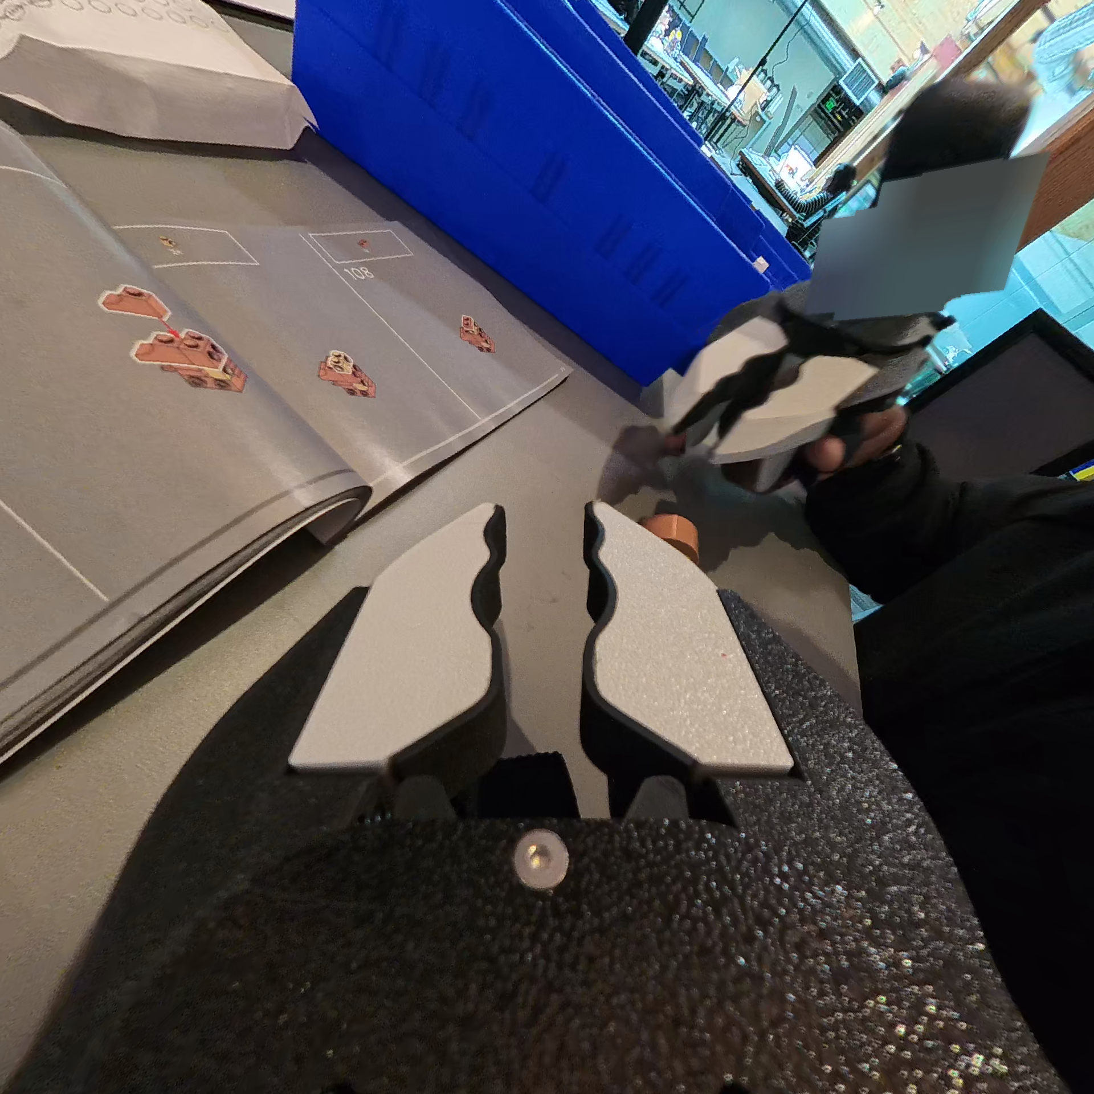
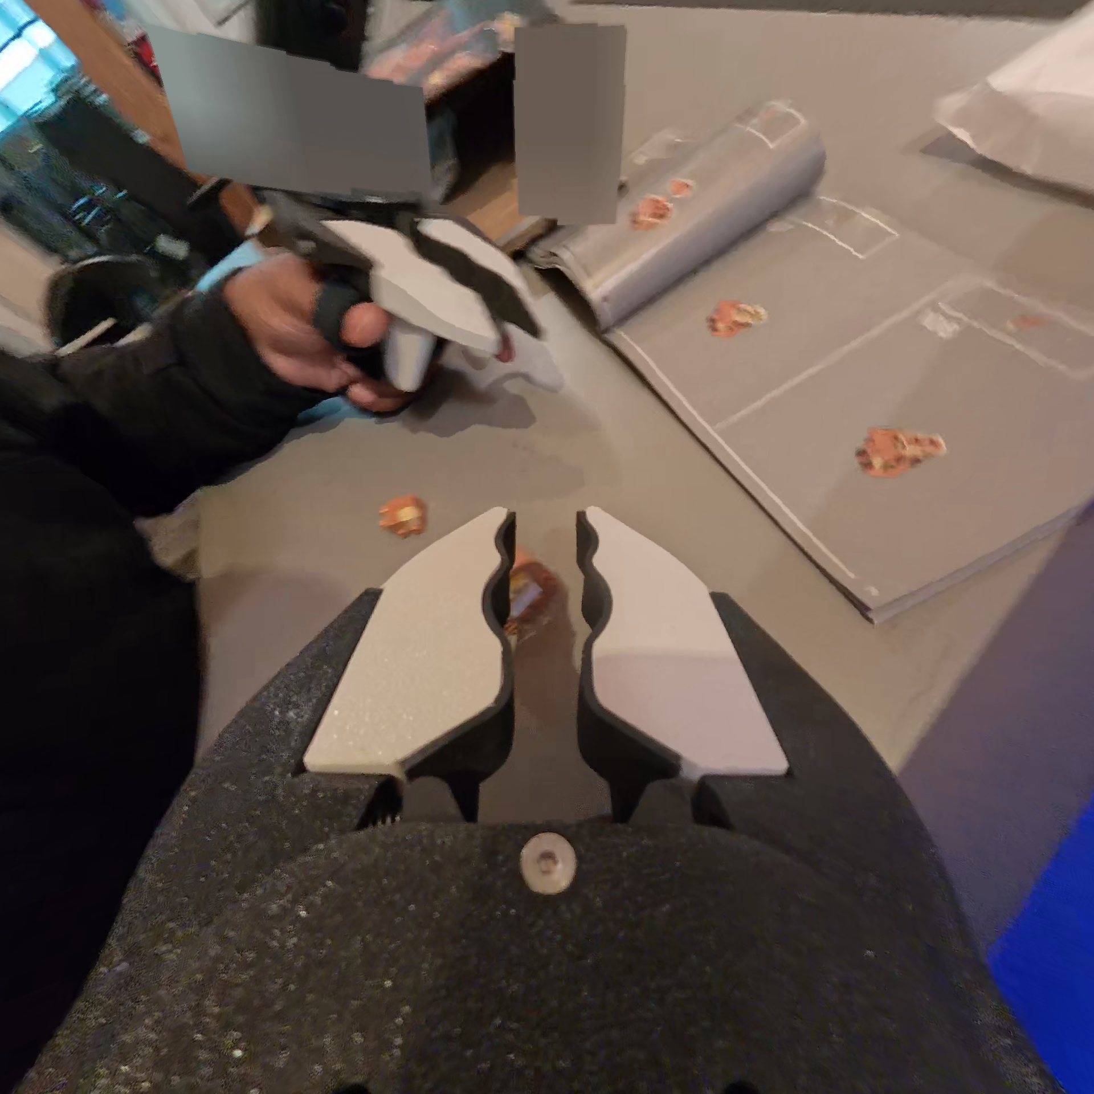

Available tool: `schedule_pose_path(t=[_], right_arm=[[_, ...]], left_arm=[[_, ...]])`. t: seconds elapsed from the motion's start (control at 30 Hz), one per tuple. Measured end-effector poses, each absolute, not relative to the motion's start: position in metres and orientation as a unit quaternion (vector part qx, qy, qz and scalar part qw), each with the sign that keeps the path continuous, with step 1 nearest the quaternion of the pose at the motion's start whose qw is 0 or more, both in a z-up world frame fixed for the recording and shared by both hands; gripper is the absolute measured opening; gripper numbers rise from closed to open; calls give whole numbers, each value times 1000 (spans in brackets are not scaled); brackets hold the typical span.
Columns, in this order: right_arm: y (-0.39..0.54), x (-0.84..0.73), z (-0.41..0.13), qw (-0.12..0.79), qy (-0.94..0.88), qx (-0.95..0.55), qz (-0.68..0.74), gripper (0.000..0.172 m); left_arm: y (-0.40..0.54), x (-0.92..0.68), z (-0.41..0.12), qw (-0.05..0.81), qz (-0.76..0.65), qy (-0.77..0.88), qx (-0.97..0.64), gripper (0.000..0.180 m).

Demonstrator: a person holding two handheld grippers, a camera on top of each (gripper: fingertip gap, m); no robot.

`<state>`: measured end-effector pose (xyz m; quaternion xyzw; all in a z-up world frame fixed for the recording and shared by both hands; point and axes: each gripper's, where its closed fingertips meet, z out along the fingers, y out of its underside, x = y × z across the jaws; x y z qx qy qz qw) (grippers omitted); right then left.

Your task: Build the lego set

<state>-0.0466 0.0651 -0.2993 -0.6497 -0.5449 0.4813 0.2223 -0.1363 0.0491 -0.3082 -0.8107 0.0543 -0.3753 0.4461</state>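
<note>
Right hand-held gripper hovered part-open and empty above a reddish-brown brick piece on the worktop; left hand-held gripper, likewise empty, stood beside a brown round piece.

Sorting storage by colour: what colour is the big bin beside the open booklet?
Blue: the bin shows best in the left wrist view.

An open instruction booklet with printed brick diagrams lies flat on the grey table. A blue plastic bin stands just beyond its far edge. A white paper bag lies beside the bin, past the booklet.
</note>
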Motion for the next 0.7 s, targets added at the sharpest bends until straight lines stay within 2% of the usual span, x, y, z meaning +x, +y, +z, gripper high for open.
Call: schedule_pose_path(t=[0.13,0.23,0.27,0.33,0.4,0.53,0.7], right_arm=[[92,5,-217,304,-614,-589,428,19],[196,43,-163,433,-702,-539,170,11],[230,52,-170,404,-751,-516,81,10],[274,75,-216,216,-812,-543,0,14],[299,86,-255,95,-837,-535,-57,18],[321,96,-308,-17,-882,-445,-154,24],[335,110,-331,-76,-880,-425,-199,32]], left_arm=[[50,-139,-307,450,-378,47,-807,24],[49,-137,-307,452,-374,53,-808,24],[49,-136,-308,449,-371,57,-811,24],[48,-135,-309,446,-368,62,-814,24],[48,-135,-309,448,-367,61,-813,24],[47,-136,-308,452,-366,61,-811,24],[45,-132,-308,450,-360,74,-814,24]])
